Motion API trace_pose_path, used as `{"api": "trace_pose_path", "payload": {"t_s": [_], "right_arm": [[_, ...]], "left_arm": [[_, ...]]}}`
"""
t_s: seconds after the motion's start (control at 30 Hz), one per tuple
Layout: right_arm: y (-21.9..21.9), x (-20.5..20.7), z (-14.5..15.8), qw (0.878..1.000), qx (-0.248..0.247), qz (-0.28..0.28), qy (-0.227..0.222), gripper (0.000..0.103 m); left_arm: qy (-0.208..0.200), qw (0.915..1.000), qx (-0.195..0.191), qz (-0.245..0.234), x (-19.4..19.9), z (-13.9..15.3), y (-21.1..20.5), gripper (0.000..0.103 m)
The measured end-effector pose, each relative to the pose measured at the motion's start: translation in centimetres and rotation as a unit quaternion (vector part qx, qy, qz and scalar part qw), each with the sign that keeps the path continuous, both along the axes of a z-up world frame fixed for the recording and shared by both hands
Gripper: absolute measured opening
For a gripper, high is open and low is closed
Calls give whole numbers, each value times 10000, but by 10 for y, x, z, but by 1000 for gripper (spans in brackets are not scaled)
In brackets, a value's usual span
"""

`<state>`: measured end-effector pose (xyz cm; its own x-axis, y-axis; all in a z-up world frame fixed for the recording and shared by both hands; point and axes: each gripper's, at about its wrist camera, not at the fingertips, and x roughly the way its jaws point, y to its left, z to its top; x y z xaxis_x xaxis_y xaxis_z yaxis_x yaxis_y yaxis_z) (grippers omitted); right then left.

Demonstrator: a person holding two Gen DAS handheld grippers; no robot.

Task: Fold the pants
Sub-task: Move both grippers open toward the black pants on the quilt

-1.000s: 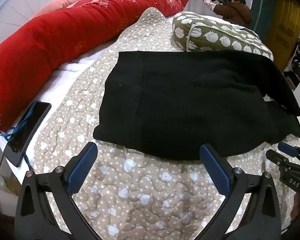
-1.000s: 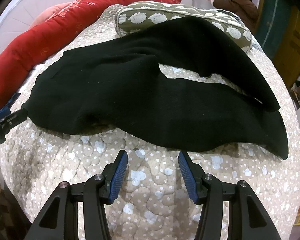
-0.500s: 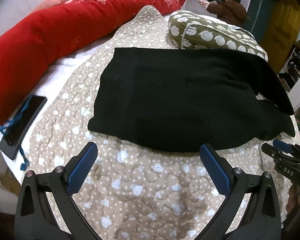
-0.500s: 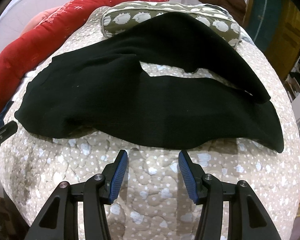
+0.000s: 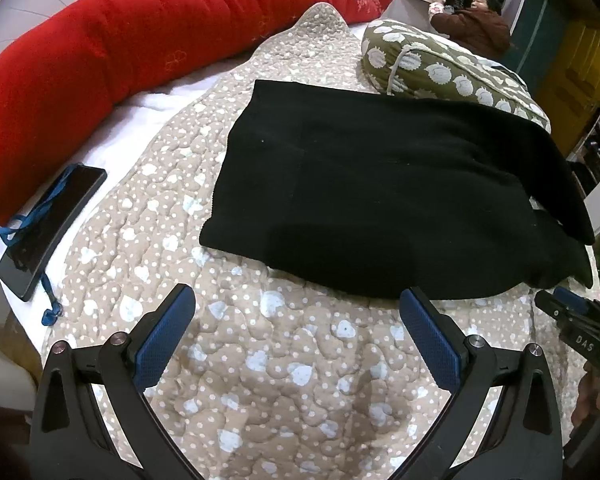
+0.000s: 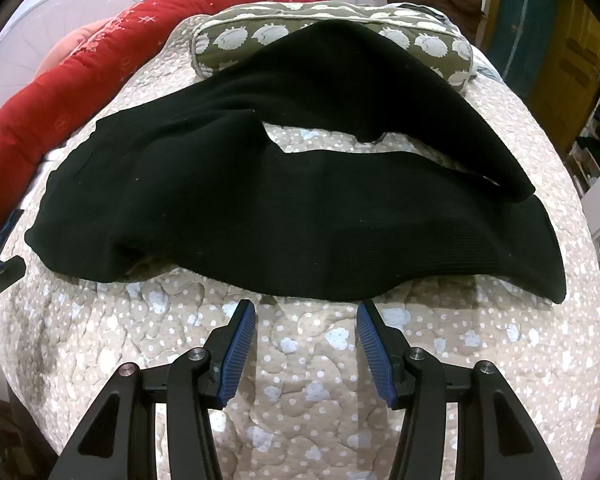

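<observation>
1. The black pants [image 6: 292, 216] lie spread on the quilted bed cover [image 6: 300, 360], legs parted toward 2 o'clock.
2. Left gripper [image 5: 298, 330]: fingers wide, empty; take the waist edge at 12 o'clock.
3. Right gripper [image 6: 306, 354]: fingers narrower, empty (pinch one layer only).

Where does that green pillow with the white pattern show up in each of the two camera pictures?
Left wrist view: the green pillow sits upper right, behind the black pants.
Right wrist view: the green pillow runs across the top centre, partly under a pant leg.
Shared landmark: the red bolster along the left.
</observation>
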<state>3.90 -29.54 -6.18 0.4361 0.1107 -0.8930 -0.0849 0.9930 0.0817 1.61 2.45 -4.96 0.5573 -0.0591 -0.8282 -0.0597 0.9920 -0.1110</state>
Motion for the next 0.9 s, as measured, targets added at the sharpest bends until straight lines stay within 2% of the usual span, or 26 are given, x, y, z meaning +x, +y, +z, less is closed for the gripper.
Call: {"api": "trace_pose_path", "payload": {"t_s": [0.57,0.63,0.77,0.9], "right_arm": [[-2,-2,3,10000,48,-56,-21,51],[-3,-2,3,10000,62,-49,-30,51],[-3,-2,3,9999,91,-61,-11,51],[-4,-2,4,9999,124,-63,-9,51]], "left_arm": [[58,9999,-98,-3,1,-2,0,103],[72,9998,-190,44,1,-3,3,103],[168,9972,-684,234,3,-9,14,102],[267,9943,-977,324,9,-14,14,102]]}}
